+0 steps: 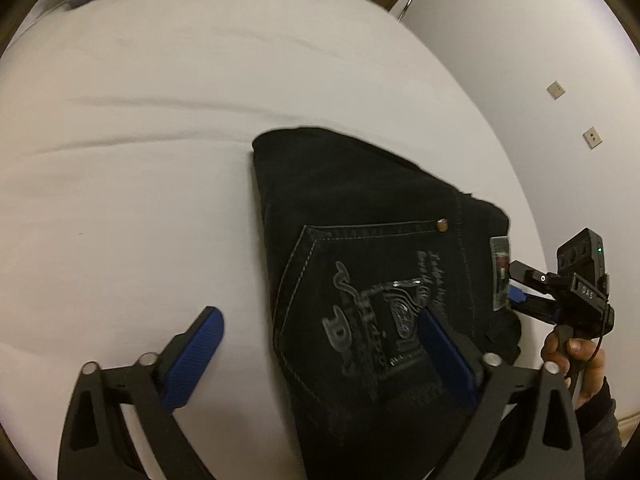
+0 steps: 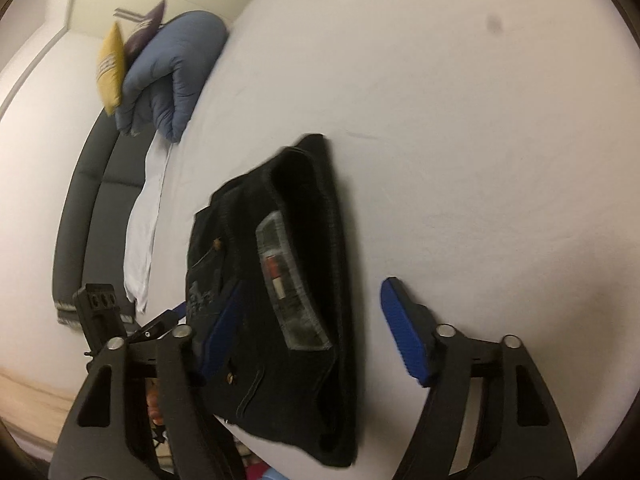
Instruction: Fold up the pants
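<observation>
— Status: pants point(image 1: 360, 240) lie folded into a compact black bundle on the white bed sheet point(image 1: 140, 160), near its edge. Folding appears complete.

— Jaws?

— Left gripper point(image 1: 320, 356) stands with jaws apart, one blue ribbed pad over the pocket, nothing clamped. Right gripper point(image 2: 308, 340) likewise has jaws apart, straddling the waistband.

— Material?

— Heavy dark denim, pale stitching, embroidered pocket, brand patch point(image 2: 288, 280). Remaining work: withdrawal, by my judgement.
</observation>
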### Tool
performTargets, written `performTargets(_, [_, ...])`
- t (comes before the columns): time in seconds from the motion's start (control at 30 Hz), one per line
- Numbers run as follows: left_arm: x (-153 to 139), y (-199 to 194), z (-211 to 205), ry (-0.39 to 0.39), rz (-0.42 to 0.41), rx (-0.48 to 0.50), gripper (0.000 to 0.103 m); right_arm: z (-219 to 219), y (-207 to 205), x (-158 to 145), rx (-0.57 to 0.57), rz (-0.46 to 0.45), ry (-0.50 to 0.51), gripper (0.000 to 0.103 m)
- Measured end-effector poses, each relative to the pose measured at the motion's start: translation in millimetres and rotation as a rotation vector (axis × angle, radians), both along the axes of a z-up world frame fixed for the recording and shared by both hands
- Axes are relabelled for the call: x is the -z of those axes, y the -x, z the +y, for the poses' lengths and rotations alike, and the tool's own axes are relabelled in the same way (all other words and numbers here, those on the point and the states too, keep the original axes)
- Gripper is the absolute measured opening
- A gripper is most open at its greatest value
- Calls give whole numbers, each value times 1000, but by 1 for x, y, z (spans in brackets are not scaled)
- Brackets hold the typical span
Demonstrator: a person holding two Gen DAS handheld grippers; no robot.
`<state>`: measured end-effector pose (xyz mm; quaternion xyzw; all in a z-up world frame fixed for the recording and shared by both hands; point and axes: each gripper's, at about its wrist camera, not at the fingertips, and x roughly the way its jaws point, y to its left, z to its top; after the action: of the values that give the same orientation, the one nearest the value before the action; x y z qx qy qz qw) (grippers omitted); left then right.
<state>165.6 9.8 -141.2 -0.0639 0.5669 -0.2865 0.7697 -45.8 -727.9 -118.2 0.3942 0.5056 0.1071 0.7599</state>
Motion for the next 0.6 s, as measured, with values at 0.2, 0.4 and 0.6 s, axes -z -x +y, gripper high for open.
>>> performTargets(0.2, [14, 1, -22, -58, 28, 56, 84, 10, -12, 12, -45, 18, -32, 49])
performTargets(0.4, [17, -9, -21, -16, 90, 25, 51, 24, -21, 17, -65, 42, -11, 30])
performTargets(0.6, [3, 2, -27, -28, 42, 36, 29, 48, -21, 1, -88, 18, 142, 19])
